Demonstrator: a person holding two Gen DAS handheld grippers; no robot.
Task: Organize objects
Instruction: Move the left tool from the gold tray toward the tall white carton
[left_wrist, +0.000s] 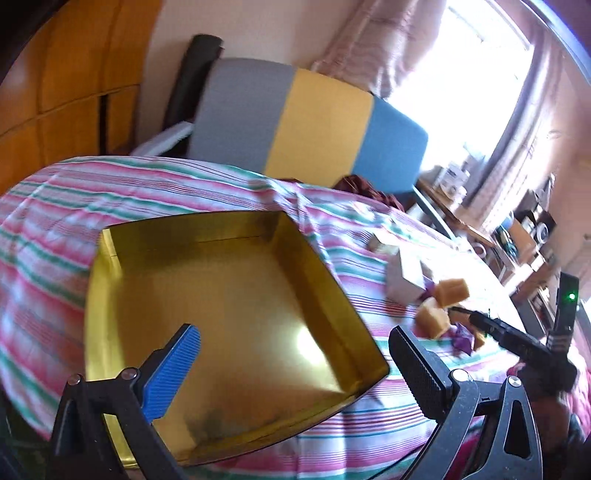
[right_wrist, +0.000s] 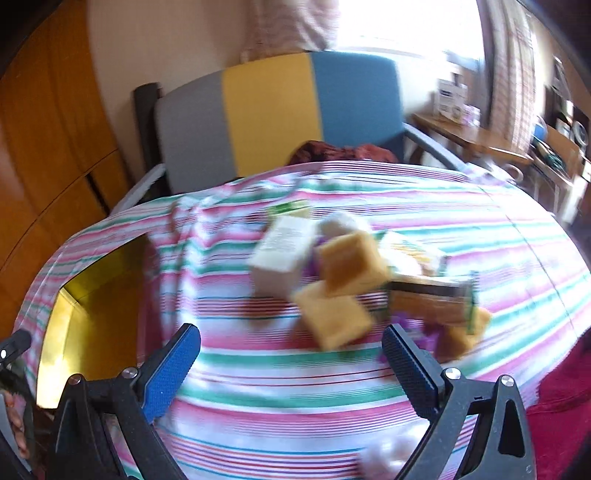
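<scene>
On striped bedcover (left_wrist: 55, 221): gold tin tray (left_wrist: 221, 295), empty, directly below left gripper (left_wrist: 295, 365), fingers spread wide, nothing between them. Right of tray, well apart from it: blurred heap of tan blocks (right_wrist: 351, 266), white box (right_wrist: 282, 247), flat packets; right gripper (right_wrist: 291, 365) just short of heap, fingers likewise spread, gripping nothing.

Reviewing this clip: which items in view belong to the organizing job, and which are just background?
Part of the job:
- gold tin box, empty
- tan blocks
- white carton
- brown packet
- purple wrappers
- left tool and right tool, both open

Just lying about:
- striped cloth
- grey, yellow and blue chair
- dark red fabric
- cluttered desk
</scene>
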